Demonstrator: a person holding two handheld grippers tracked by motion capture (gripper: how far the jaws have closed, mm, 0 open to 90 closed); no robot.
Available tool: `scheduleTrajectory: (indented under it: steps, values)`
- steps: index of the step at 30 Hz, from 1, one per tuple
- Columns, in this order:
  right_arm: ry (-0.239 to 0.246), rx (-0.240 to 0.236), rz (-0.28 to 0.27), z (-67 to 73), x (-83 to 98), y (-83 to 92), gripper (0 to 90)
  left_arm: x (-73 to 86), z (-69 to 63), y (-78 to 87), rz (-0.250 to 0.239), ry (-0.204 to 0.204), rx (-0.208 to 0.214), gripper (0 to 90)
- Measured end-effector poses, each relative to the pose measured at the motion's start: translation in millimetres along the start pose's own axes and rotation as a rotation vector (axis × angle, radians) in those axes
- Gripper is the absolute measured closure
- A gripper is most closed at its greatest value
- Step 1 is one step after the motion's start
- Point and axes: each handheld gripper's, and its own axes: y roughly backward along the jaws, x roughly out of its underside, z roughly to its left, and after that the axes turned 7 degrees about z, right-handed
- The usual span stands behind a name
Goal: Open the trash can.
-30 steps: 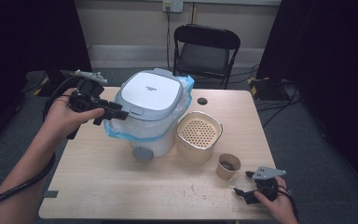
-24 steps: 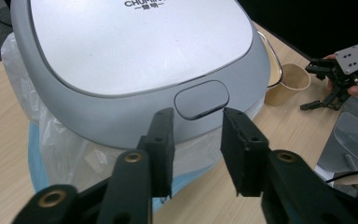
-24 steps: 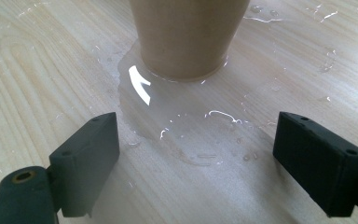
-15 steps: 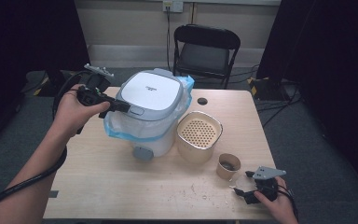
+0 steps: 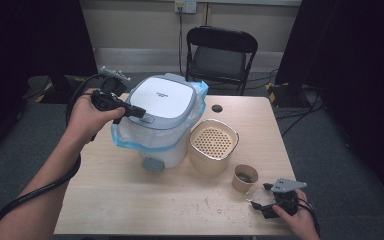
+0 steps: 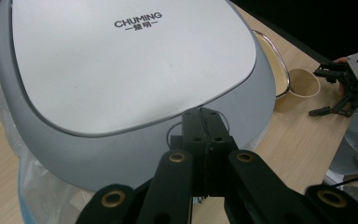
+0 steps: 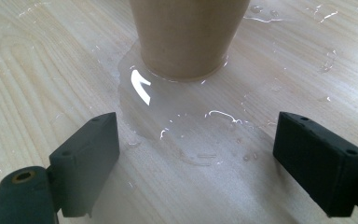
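A white bin (image 5: 162, 122) with a grey lid (image 6: 121, 70) stands toward the table's (image 5: 130, 200) far left, lined with a clear bag. The left claw (image 5: 139, 112), jaws pressed together with nothing between them, rests at the lid's front edge, probably to press its latch. Near the right front corner the right claw (image 5: 258, 196) waits, jaws apart, facing a paper cup (image 7: 189, 32) standing in spilled water (image 7: 186, 126).

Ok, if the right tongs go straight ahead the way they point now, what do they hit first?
Most likely the paper cup. The right tongs stand open over a clear film or puddle on the table, and the cup stands straight ahead between the jaws' lines, though depth is hard to judge.
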Motion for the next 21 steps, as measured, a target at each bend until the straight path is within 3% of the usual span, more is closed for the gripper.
scheduleTrajectory:
  steps: [14,21]
  values:
    - [0.001,-0.001,0.0,-0.1,0.0,0.0,13.5,-1.9,-2.1,-9.0,0.024,-0.016,0.011,90.0]
    - [0.0,0.0,0.0,0.0,0.0,0.0,13.5,-2.2,-1.5,-12.3,0.013,-0.011,0.009,90.0]
